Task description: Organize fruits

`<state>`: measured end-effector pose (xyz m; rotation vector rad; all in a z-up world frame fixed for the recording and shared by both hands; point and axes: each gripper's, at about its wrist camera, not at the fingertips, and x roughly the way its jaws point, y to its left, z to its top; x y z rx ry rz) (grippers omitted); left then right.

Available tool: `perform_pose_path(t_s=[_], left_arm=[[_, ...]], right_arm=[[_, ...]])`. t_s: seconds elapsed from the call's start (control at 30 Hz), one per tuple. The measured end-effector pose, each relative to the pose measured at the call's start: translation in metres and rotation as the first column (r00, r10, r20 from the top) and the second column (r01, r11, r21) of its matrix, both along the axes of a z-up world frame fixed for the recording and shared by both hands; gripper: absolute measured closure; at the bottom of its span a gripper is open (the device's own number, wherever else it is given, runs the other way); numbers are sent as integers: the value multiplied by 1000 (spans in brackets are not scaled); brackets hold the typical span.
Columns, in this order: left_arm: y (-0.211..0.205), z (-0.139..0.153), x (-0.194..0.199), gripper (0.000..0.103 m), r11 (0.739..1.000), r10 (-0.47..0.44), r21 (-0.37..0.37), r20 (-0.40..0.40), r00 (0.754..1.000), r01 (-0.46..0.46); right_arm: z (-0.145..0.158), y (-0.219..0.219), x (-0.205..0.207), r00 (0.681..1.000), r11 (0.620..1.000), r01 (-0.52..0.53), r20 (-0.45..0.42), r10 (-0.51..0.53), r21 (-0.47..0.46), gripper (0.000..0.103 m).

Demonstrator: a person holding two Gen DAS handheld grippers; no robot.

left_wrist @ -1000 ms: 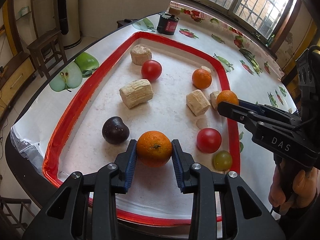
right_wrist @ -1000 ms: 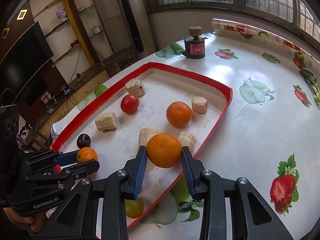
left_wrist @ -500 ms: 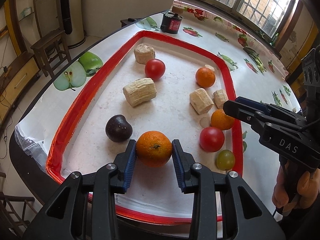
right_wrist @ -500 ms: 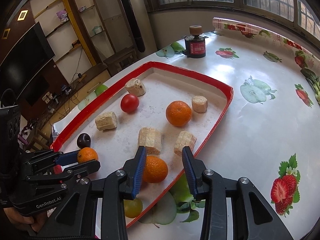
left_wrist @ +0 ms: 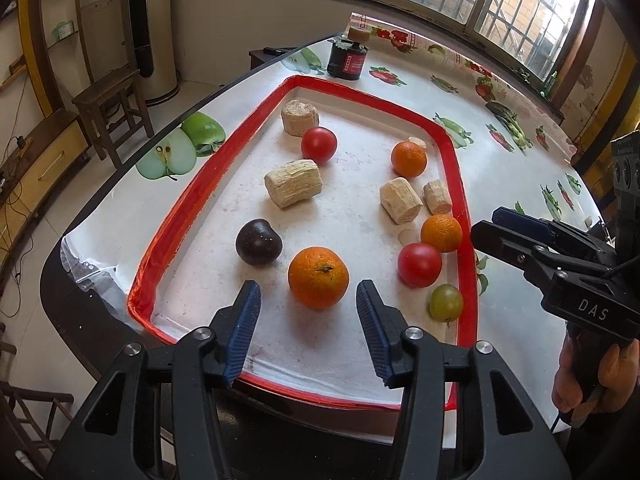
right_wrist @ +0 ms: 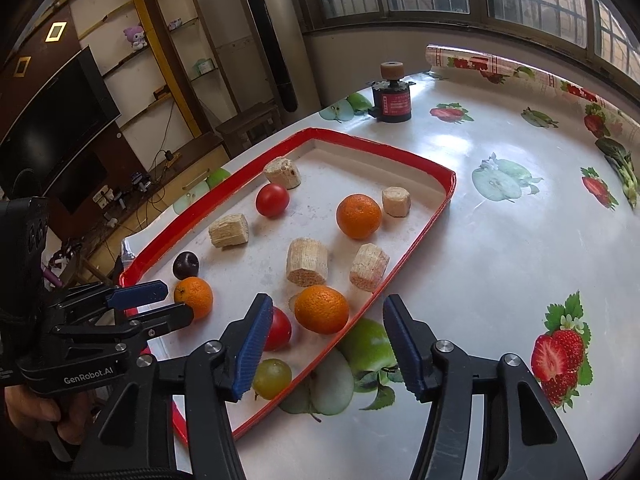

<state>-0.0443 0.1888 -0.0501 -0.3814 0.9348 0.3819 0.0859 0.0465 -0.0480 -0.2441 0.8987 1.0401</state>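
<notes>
A red-rimmed white tray (left_wrist: 176, 216) (right_wrist: 424, 236) holds the fruit. My left gripper (left_wrist: 308, 328) is open just behind a large orange (left_wrist: 318, 277) that rests on the tray; the same orange shows in the right wrist view (right_wrist: 193, 297). My right gripper (right_wrist: 326, 344) is open above a second orange (right_wrist: 321, 309) (left_wrist: 441, 233) lying by the tray's right rim. A third orange (left_wrist: 408, 159) (right_wrist: 358, 216), two tomatoes (left_wrist: 419, 265) (left_wrist: 319, 145), a dark plum (left_wrist: 258, 241) and a green grape (left_wrist: 445, 302) also lie in the tray.
Several pale cut stalk pieces (left_wrist: 293, 189) (right_wrist: 307, 261) lie among the fruit. A black jar with a red label (left_wrist: 347, 62) (right_wrist: 392, 100) stands beyond the tray's far end. The table's curved edge (left_wrist: 52, 276) drops off at the left.
Both grippers opened and drew back. The left let go of the large orange, and the right let go of its orange, which now lies by the tray's right rim.
</notes>
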Motion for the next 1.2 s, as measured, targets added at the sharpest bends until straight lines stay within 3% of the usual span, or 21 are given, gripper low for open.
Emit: perform_pose_path(t_s=[0.33, 0.4, 0.53, 0.63, 0.83, 0.97, 1.2], left_arm=[[-11, 8, -23, 54, 998, 9, 62, 14, 1000, -10], [-15, 10, -28, 49, 997, 5, 76, 24, 1000, -6], [-24, 17, -38, 29, 990, 7, 140, 44, 999, -14], [-27, 21, -45, 28, 986, 5, 165, 65, 998, -16], [-26, 26, -59, 28, 983, 18, 178, 99, 995, -35], [-29, 30, -67, 23, 977, 23, 206, 126, 992, -49], [-35, 44, -80, 22, 960, 31, 265, 212, 977, -88]], right_arm=[[8, -20, -11, 996, 996, -78, 39, 76, 39, 35], [11, -22, -18, 992, 993, -110, 66, 107, 40, 31], [17, -23, -36, 971, 979, -201, 138, 194, 40, 21], [22, -27, -52, 941, 959, -280, 212, 265, 44, 15], [21, -27, -71, 890, 932, -361, 292, 351, -20, 14], [20, -34, -73, 881, 920, -392, 282, 378, -8, 14], [30, -53, -72, 883, 916, -396, 301, 361, 63, 13]])
